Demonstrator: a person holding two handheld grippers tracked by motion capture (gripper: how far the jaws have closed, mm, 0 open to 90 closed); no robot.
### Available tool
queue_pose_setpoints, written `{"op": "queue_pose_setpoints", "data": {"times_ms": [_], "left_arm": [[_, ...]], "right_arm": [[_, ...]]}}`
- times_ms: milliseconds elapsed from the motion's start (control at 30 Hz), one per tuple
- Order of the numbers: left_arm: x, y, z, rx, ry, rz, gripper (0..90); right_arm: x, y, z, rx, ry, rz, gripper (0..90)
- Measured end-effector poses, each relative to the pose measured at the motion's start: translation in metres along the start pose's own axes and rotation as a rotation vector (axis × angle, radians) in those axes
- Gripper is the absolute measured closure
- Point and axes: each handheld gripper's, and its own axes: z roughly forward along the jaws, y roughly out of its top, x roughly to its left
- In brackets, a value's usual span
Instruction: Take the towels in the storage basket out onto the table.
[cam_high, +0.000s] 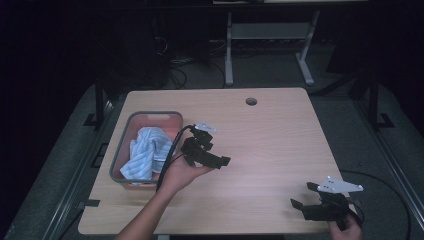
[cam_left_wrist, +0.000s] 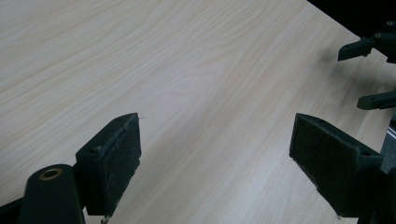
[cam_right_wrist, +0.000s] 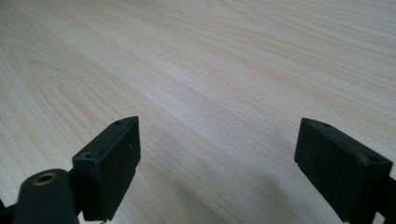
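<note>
Beside the bin (cam_high: 120, 150) holding a striped cloth (cam_high: 145, 152), both the left gripper (cam_high: 220, 161) and right gripper (cam_high: 299, 196) hang released, empty; a careless swing could nudge the bin.

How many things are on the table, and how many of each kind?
Grippers: 2, the left gripper and the right gripper
Baskets: 1, the grey-rimmed basket
Cloths: 1, the striped cloth in the basket
Total: 4

Dim room, grey floor (cam_high: 270, 70), wooden table (cam_high: 280, 135).
</note>
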Motion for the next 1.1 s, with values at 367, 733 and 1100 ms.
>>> {"op": "queue_pose_setpoints", "data": {"times_ms": [367, 733, 1100], "left_arm": [[0.016, -0.005, -0.021, -0.022, 0.045, -0.033, 16.6], [0.034, -0.013, -0.047, -0.045, 0.061, -0.081, 16.6], [0.059, -0.016, -0.067, -0.058, 0.101, -0.134, 16.6]], "right_arm": [[0.002, 0.000, 0.000, 0.001, 0.001, 0.003, 13.8], [0.003, 0.000, 0.000, 0.004, 0.001, 0.001, 13.7], [0.003, 0.000, 0.001, 0.005, 0.001, -0.003, 13.7]]}}
